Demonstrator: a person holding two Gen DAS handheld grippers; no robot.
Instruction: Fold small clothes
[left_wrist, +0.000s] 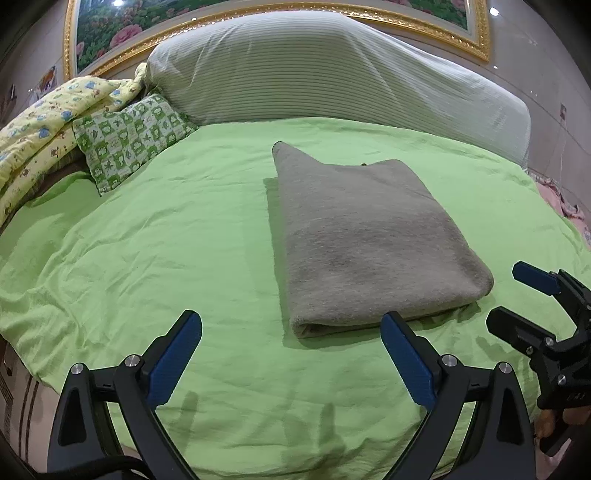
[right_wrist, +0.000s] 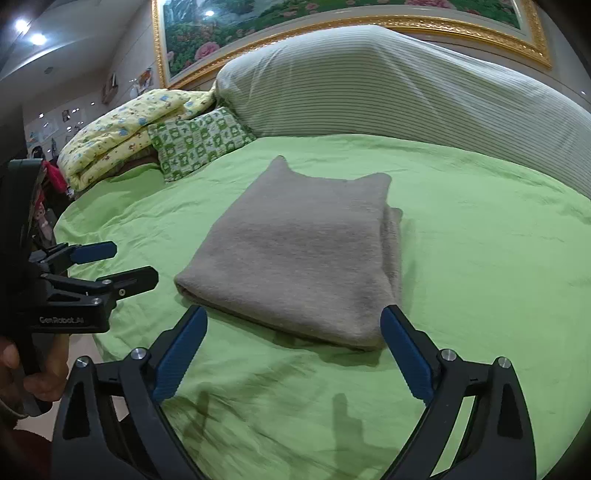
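Note:
A grey garment (left_wrist: 369, 236) lies folded into a thick rectangle on the green bed sheet (left_wrist: 166, 240); it also shows in the right wrist view (right_wrist: 295, 258). My left gripper (left_wrist: 291, 332) is open and empty, just in front of the garment's near folded edge. My right gripper (right_wrist: 293, 328) is open and empty, its fingers standing either side of the garment's near edge without touching it. The right gripper also shows at the right of the left wrist view (left_wrist: 517, 295), and the left gripper at the left of the right wrist view (right_wrist: 125, 264).
A long striped bolster (left_wrist: 332, 74) runs along the head of the bed. A green checked pillow (left_wrist: 129, 140) and a yellow patterned quilt (left_wrist: 44, 125) lie at the far left. A gold-framed flower picture (right_wrist: 332, 22) hangs behind. The bed edge is at the near left.

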